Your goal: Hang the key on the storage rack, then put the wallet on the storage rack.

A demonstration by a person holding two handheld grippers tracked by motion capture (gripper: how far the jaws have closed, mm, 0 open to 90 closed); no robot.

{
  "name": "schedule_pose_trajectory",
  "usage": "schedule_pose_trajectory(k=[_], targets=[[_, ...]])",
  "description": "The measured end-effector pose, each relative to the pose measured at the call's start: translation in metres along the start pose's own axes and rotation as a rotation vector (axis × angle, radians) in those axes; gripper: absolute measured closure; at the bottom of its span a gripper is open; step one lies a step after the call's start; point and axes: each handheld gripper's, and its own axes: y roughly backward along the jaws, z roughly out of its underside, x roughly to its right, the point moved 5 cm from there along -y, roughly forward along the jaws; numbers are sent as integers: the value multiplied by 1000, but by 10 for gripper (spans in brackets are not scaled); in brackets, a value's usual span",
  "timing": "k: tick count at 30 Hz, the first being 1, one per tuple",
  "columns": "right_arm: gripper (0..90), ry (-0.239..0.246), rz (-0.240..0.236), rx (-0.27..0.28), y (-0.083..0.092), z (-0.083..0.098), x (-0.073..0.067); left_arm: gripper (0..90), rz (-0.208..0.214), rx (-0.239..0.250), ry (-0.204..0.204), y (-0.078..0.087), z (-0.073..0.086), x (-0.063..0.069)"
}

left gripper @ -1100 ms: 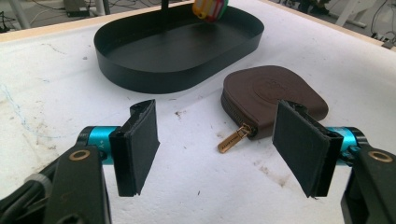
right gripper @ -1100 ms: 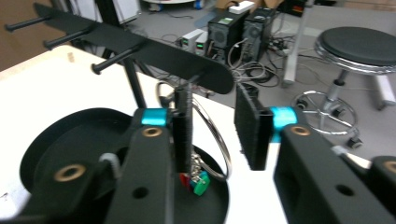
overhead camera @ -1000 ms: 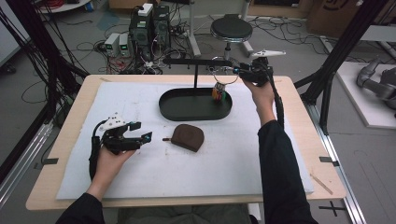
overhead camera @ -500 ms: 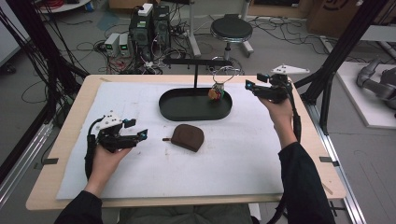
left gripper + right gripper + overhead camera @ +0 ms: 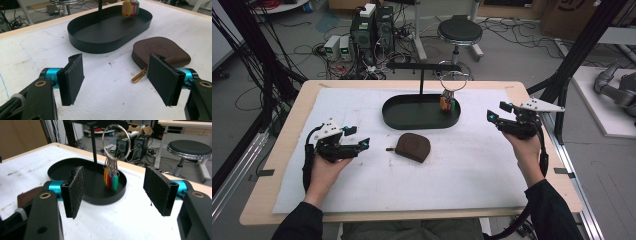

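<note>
The brown zip pouch (image 5: 412,146) is lying flat on the white mat (image 5: 472,180), just in front of the black oval tray (image 5: 394,117) and apart from it, its brass zip pull (image 5: 139,76) pointing toward the left gripper (image 5: 357,141). It is looking like soft leather: probably light, yielding under pressure and a little slick on its embossed face, so it would likely sag if lifted by 1 corner. The firmer zipped edge beside the pull is seeming the better place to pinch, with 1 jaw sliding under the rim.

The left gripper is hovering near the pouch with its 2 jaws spread wide, nothing between them; in the left gripper view the right jaw is sitting just in front of the pouch's near edge. The right gripper (image 5: 496,115) is being held off to the right of the tray, also gaping wide and holding nothing.

Inside the tray, a thin post (image 5: 421,82) is carrying a cross arm, and a large metal ring (image 5: 116,141) with coloured key tags (image 5: 111,179) is hanging from it. These tags are looking light and free to swing.
</note>
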Motion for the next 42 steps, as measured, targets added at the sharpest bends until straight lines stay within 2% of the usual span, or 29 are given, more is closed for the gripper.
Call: schedule_pose_trajectory(k=[3,6,9,13,16,21,25,32,36,42], targets=[[336,-18,20,9,7,13,-1,287,0,-2,-5,1,0,1],[329,-33,39,-4,11,27,0,263,-18,-8,-2,3,1,0],[325,-52,51,-9,14,38,2,259,-11,-2,5,6,3,0],[314,-63,68,-15,16,49,4,235,-13,1,4,13,8,0],[308,-67,73,-39,16,58,5,236,-3,14,5,19,11,0],[300,-64,83,-67,15,68,8,236,-9,24,-6,20,9,-1],[300,-55,91,-82,16,74,7,236,-1,27,-2,14,7,1],[297,-35,93,-81,18,77,7,236,53,8,-26,-4,3,20],[297,-35,97,-86,18,79,9,238,64,-9,-24,-15,3,27],[294,-37,101,-95,15,81,11,243,79,-18,-12,-21,3,30]])
